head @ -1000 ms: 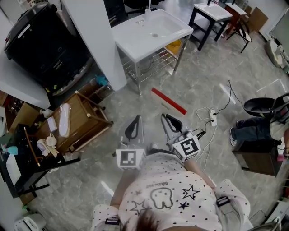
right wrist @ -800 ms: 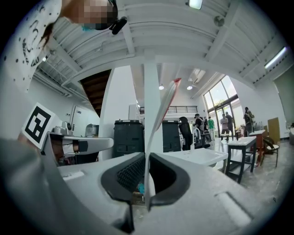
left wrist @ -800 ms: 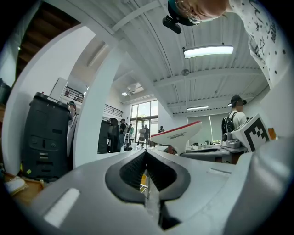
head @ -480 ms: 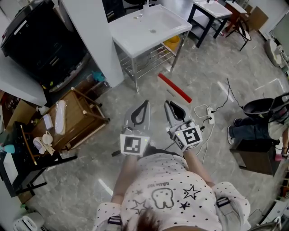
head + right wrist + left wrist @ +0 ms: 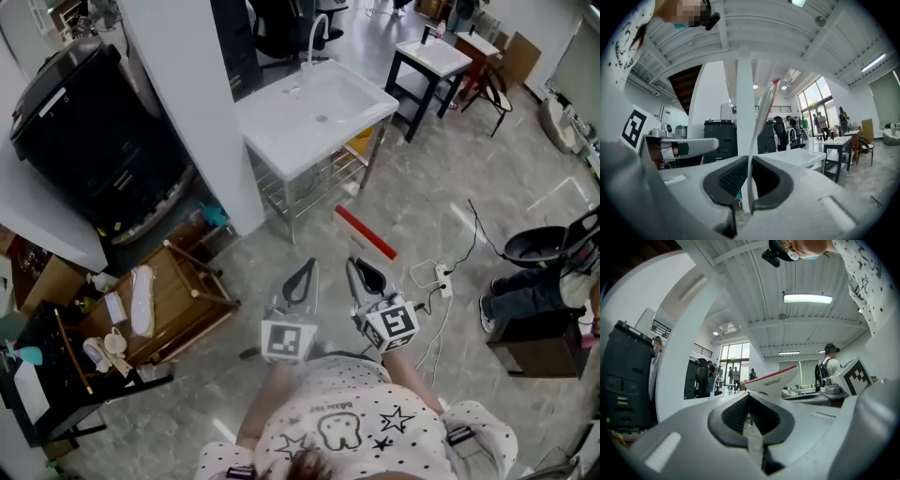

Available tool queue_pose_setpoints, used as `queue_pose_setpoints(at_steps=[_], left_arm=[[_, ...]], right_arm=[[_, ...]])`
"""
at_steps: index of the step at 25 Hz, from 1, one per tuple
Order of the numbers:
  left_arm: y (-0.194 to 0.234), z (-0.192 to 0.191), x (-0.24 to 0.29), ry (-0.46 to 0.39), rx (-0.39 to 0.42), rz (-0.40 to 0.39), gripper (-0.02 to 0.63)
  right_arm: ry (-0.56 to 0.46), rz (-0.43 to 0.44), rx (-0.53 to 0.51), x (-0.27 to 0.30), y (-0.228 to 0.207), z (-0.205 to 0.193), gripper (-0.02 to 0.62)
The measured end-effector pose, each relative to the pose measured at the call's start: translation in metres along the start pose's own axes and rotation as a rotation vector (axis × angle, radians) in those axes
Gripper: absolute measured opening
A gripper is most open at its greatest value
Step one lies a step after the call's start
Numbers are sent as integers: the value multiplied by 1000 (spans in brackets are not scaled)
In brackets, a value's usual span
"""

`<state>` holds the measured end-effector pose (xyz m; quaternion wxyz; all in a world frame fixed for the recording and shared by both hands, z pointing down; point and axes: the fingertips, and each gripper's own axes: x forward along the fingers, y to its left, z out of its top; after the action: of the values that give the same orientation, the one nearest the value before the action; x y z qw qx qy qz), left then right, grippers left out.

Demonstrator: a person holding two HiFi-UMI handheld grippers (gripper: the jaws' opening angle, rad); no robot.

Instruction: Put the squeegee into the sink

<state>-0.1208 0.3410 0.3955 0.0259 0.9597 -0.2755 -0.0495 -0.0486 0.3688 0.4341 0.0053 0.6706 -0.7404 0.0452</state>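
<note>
The squeegee (image 5: 366, 232), white with a red blade edge, sticks out ahead of my right gripper (image 5: 357, 266), which is shut on its thin handle. In the right gripper view the handle (image 5: 757, 136) runs up between the pressed pads to a red tip. My left gripper (image 5: 307, 268) travels beside it, shut, with nothing in it; its pads (image 5: 740, 409) meet. From the left gripper view the squeegee (image 5: 771, 380) shows to the right. The white sink (image 5: 356, 98) stands on a metal frame, ahead of both grippers and apart from them, also visible as the sink (image 5: 797, 158) past the right jaws.
A white pillar (image 5: 187, 103) and a black machine (image 5: 94, 112) stand left of the sink. A wooden piece of furniture (image 5: 173, 281) lies tipped at lower left. A black side table (image 5: 436, 61) is at the back right. A power strip (image 5: 442, 276) with cable lies on the floor; a seated person's legs (image 5: 520, 277) show at right.
Both grippers have moved forward across the floor toward the sink, the right one carrying the squeegee. The sink now sits lower and nearer in the head view.
</note>
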Motion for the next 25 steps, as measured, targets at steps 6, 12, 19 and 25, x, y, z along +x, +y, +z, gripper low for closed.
queue_pose_setpoints(at_steps=[6,12,19,25], left_arm=[[19,-3,4,22,-17,-26,-11],[29,-4,2,21,-15,-38,-11],[32,-9,11,23,-8,-64,-5],[49,-11,32,27,-37,-17,-4]], right_arm=[[-7,-17,16,20,7,1,28],[-6,-23,26,29,14,-2,28],[11,-5,32,43,10,-6,28],[24,37,42,69,0,-9,28]])
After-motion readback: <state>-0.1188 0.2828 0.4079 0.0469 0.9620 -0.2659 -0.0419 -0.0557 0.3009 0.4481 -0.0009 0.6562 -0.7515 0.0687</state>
